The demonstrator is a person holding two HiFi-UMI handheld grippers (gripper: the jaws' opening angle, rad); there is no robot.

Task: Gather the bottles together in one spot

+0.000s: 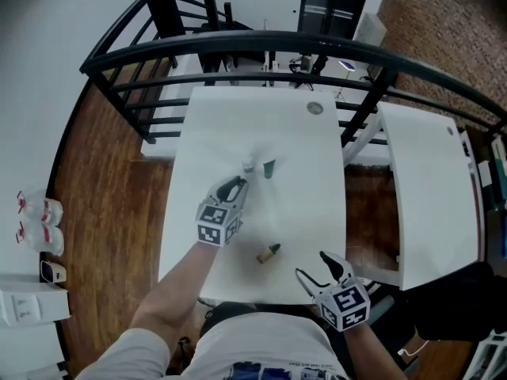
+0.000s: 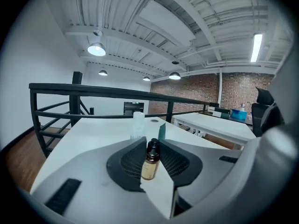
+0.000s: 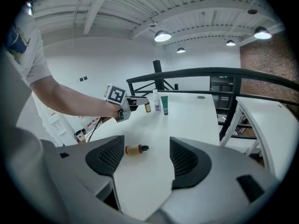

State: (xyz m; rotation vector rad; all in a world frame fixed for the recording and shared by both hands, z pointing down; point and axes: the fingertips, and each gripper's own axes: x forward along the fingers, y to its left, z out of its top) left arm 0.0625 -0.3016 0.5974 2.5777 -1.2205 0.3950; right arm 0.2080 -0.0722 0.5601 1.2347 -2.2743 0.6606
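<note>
My left gripper (image 1: 235,185) is shut on a small amber bottle (image 2: 150,161) with a black cap, held upright between the pads. Just beyond it on the white table (image 1: 301,157) stand a clear white bottle (image 1: 249,165) and a green tube (image 1: 269,168); in the left gripper view they are the white bottle (image 2: 138,125) and the green tube (image 2: 161,131). A second amber bottle (image 1: 268,252) lies on its side near the front edge. My right gripper (image 1: 313,265) is open and empty, a little to the right of that lying bottle (image 3: 135,149).
A black railing (image 1: 261,46) runs round the far and left sides of the table. A second white table (image 1: 428,188) stands to the right across a gap. A round grommet (image 1: 315,108) sits near the far edge. Plastic bottles (image 1: 40,220) stand on the wooden floor at left.
</note>
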